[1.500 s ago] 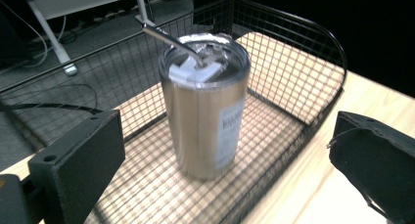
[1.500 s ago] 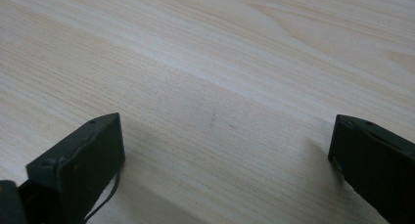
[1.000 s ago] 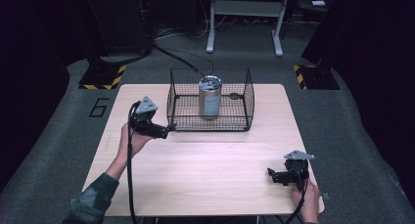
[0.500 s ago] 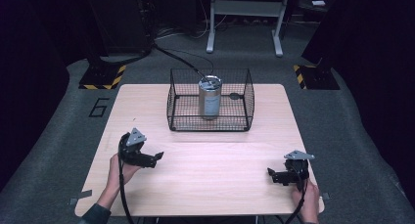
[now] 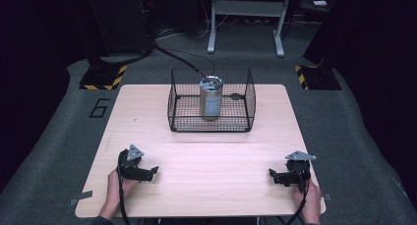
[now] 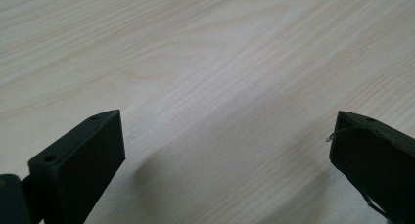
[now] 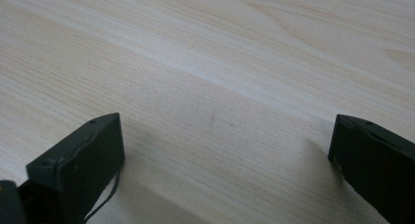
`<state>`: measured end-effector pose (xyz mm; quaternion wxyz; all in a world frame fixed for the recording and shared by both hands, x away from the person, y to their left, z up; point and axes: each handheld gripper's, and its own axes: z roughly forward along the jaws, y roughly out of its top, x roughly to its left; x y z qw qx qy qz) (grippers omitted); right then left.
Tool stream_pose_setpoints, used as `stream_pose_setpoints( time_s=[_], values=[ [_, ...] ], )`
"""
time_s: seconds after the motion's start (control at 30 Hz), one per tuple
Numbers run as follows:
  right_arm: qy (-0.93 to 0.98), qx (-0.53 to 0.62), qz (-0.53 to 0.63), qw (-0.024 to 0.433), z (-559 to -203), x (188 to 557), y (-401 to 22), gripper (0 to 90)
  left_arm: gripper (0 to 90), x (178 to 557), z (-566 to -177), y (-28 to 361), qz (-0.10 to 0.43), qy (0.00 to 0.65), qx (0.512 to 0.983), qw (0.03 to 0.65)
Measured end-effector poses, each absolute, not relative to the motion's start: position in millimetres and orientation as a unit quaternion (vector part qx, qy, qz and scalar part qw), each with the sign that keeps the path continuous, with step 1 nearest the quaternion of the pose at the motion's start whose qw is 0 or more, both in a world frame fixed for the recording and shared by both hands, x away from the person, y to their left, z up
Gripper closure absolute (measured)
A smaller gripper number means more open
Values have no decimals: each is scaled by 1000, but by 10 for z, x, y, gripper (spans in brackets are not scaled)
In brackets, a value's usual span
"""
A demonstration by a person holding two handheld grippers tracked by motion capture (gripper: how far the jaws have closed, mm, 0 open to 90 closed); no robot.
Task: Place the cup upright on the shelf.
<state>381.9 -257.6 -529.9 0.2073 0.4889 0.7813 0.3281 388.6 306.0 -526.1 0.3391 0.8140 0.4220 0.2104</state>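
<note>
While spread across most of the high view, pale wooden table [image 5: 206,185] under both sets of jaws, its grain running close beneath them in the two gripper views. Next in size, black wire basket [image 5: 211,99], standing on the far half of the table, well ahead of both sets of jaws and roughly midway between their lines. Inside the basket, upright silver can [image 5: 211,97], lid up, well apart from either set of jaws. Then left gripper [image 5: 152,171] at the near left of the table, held in a hand [image 5: 118,185], jaws wide apart with nothing but bare wood between them [image 6: 225,150]. Opposite, right gripper [image 5: 272,175] at the near right, held in the other hand [image 5: 307,200], jaws likewise spread wide over bare wood [image 7: 225,150]. Both sets of jaws turned inward toward each other, with clear wood between them.
</note>
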Motion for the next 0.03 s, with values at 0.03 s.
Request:
stream_pose_setpoints(
  time_s=[0.03],
  values=[
    [778, 491, 331, 209, -5304, 3818, -2571, 0, 0, 3889, -5273, 3065, 210, 421, 815, 338]
  ],
)
